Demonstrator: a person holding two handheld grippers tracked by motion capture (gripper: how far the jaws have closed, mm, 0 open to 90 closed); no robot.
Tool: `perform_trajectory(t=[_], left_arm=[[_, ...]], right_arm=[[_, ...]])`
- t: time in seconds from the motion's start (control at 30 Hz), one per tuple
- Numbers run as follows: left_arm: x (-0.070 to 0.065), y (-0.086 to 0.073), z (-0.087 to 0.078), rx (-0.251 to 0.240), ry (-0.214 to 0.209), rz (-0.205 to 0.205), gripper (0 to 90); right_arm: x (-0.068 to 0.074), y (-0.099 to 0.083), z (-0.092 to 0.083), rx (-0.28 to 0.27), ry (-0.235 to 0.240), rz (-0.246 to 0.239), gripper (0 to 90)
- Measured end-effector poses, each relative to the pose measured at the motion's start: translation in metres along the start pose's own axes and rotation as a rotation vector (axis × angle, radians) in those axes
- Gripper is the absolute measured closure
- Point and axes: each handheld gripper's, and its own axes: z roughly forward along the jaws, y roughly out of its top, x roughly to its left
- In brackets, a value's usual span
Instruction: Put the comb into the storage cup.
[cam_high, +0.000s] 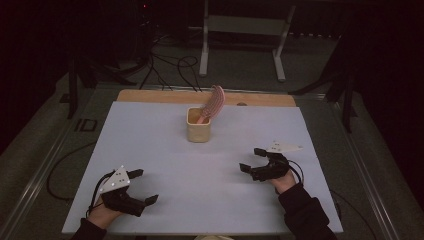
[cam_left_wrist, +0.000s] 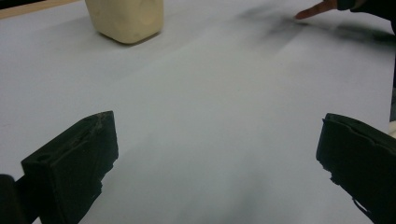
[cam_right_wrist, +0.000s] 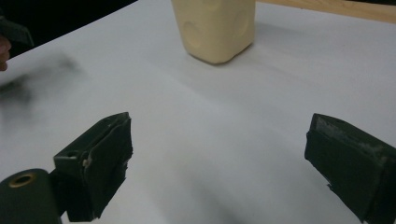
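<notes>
I see a cream cup (cam_high: 198, 130) standing upright on the white sheet (cam_high: 165, 150) that covers the desk (cam_high: 150, 96). The cup is my landmark. It stands toward the far side of the sheet, about in the middle from left to right. A pink hairbrush (cam_high: 213, 103) sticks out of the cup. Its handle goes down inside, and its bristly head leans up and over the cup's far right edge.

My left claw (cam_high: 143, 186) is well apart from the cup, on the near left side of it. Its two black jaws are wide apart and nothing is between them. A hand (cam_high: 102, 216) holds it from behind. In the left gripper view I see the cup's bottom part far off at the top left, past the spread jaws.

My right claw (cam_high: 251, 159) is on the near right side of the cup, closer to it than the left claw but not touching. Its jaws are wide apart too, with only bare sheet between them. In the right gripper view the cup stands straight ahead of the jaws, near the top.

Behind the cup, a strip of bare wood shows along the desk's far edge.
</notes>
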Motion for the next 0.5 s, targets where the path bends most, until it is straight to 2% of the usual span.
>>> perform_trajectory(t=[0.1,0.5], left_arm=[[0.000,0.000,0.000,0.002,0.000,0.000,0.1],[0.000,0.000,0.000,0.002,-0.001,0.001,0.0]], right_arm=[[0.002,-0.007,-0.006,0.009,-0.015,-0.026,7.5],[0.004,-0.028,-0.029,0.003,-0.036,-0.030,7.7]])
